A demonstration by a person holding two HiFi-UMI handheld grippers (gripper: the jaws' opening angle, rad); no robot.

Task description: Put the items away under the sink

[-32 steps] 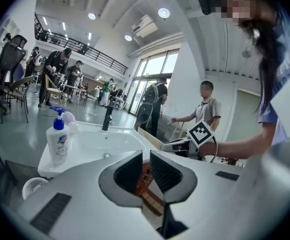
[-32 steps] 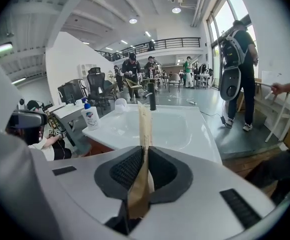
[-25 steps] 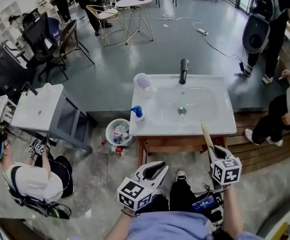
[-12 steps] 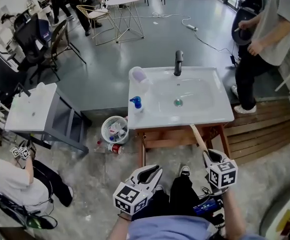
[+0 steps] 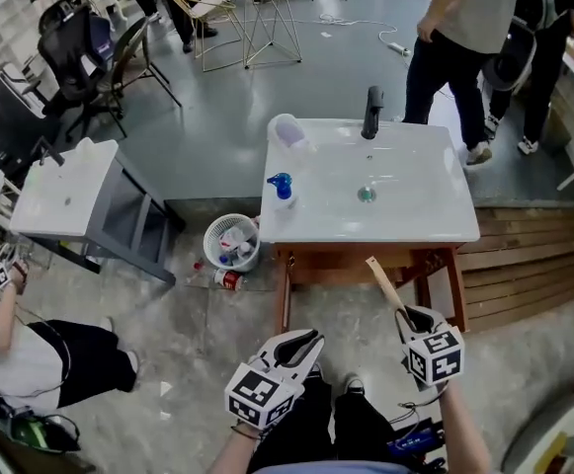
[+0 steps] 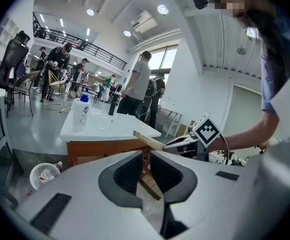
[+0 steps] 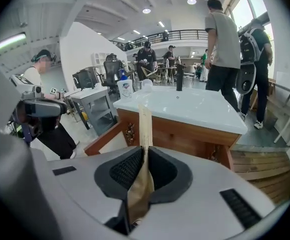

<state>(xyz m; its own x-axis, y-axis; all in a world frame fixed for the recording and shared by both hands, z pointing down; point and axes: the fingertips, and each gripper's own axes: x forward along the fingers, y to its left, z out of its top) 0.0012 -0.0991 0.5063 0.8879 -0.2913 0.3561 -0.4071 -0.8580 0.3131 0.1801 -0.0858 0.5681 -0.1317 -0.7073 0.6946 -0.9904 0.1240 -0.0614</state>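
Right gripper point(image 7: 145, 153) clamps wooden utensil point(image 7: 145, 125) near sink point(image 7: 194, 109).

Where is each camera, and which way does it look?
Head view: on the person's head, looking down at the sink; left tongs and right tongs show.
Left gripper view: on left tongs, facing the sink; right tongs show.
Right gripper view: on right tongs, facing the sink along the wooden spatula.
All share the sink.

White sink point(image 5: 415, 215) on a red-brown wooden stand point(image 5: 346, 263). Pale tan wooden spatula point(image 5: 383, 279). Light grey left gripper point(image 5: 311, 340) and right gripper point(image 5: 411, 314), cubes point(image 5: 263, 395) in black-and-white squares. Blue-capped bottle point(image 5: 282, 188). Grey floor point(image 5: 267, 156).
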